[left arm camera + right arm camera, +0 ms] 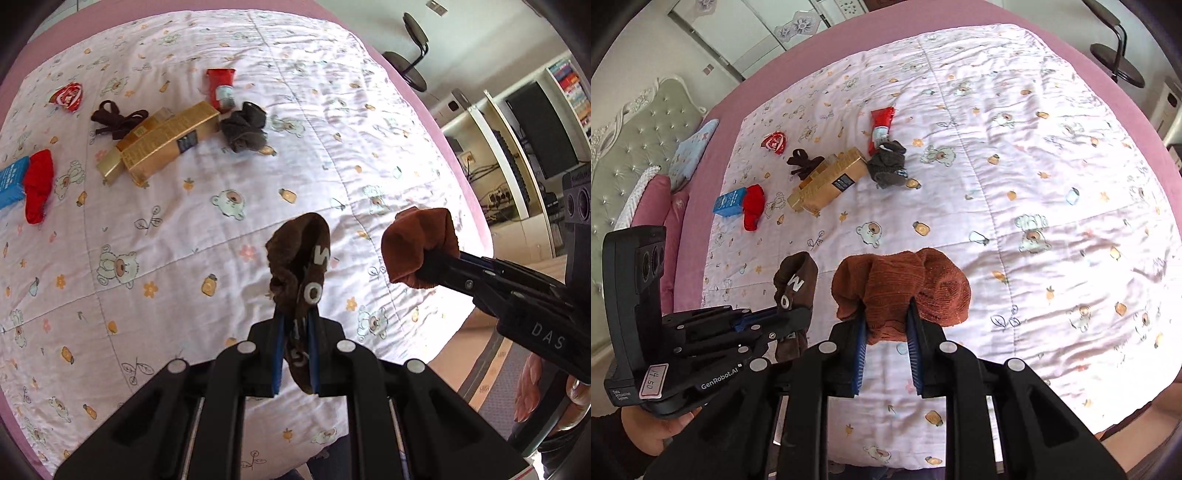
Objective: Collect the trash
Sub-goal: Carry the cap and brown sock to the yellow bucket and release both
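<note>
My left gripper [295, 325] is shut on a dark brown sock with white letters [301, 258], held above the bed; it also shows in the right wrist view [794, 284]. My right gripper [886, 321] is shut on a rust-brown sock [905, 288], seen from the left wrist view [421, 247] to the right of the other sock. On the bedspread [1034, 166] far ahead lie a gold box [827, 181], a red tube [881, 125], a red wrapper [774, 142] and a blue box [729, 201].
A grey sock [888, 164], a dark brown sock [803, 162] and a red sock [753, 206] lie among the trash. A padded headboard [639, 136] and pillows are at the left. A black stool [1115, 55] stands beyond the bed.
</note>
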